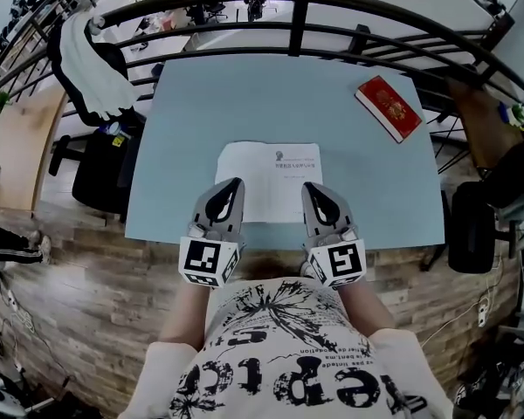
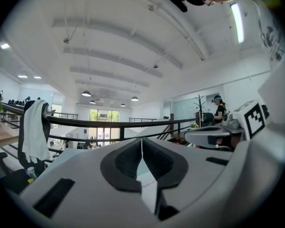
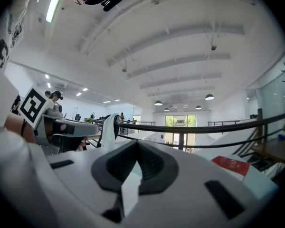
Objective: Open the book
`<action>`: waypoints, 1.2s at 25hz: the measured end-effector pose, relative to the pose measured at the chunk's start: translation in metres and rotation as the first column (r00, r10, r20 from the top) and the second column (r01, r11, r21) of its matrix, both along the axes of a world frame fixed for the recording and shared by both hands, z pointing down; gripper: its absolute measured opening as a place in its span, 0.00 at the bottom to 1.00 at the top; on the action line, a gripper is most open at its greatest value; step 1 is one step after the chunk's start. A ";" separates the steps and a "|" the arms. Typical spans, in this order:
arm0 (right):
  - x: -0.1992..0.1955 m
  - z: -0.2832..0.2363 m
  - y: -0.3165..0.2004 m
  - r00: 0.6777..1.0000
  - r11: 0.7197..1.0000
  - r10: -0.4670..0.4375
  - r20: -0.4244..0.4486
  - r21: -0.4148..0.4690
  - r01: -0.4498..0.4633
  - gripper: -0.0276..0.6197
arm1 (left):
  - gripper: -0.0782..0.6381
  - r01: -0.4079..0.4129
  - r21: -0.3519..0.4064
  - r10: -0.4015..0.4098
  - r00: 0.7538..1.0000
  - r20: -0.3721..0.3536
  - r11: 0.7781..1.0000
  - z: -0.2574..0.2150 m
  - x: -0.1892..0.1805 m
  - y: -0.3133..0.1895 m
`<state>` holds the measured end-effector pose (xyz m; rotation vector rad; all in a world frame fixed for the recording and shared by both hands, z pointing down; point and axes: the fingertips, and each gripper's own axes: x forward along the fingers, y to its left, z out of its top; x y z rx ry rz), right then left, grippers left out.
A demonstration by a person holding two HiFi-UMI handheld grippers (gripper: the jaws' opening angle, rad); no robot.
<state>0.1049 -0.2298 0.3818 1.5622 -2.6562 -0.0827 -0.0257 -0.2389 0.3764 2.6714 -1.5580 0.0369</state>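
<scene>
The blue table [image 1: 201, 103] bears the white book [image 1: 271, 168] lying flat near its front edge, with the book's near corners hidden behind both grippers. The left gripper [image 1: 235, 184] and right gripper [image 1: 309, 187] are held level, side by side over that edge. Each has its jaws together, gripping nothing. A red book [image 1: 389, 107] lies at the far right corner, well apart.
</scene>
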 end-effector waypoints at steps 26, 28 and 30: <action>0.030 -0.001 -0.004 0.996 0.999 0.047 -0.074 -0.011 -0.048 0.06 | 0.14 -0.055 -0.011 0.055 0.998 -0.042 0.998 -0.001 0.030 -0.002; 0.029 -0.002 -0.004 0.996 0.999 0.048 -0.073 -0.011 -0.049 0.06 | 0.14 -0.054 -0.012 0.054 0.998 -0.046 0.998 -0.001 0.029 -0.002; 0.027 -0.002 -0.004 0.996 0.999 0.044 -0.073 -0.009 -0.045 0.06 | 0.14 -0.051 -0.014 0.051 0.998 -0.047 0.999 -0.001 0.026 -0.002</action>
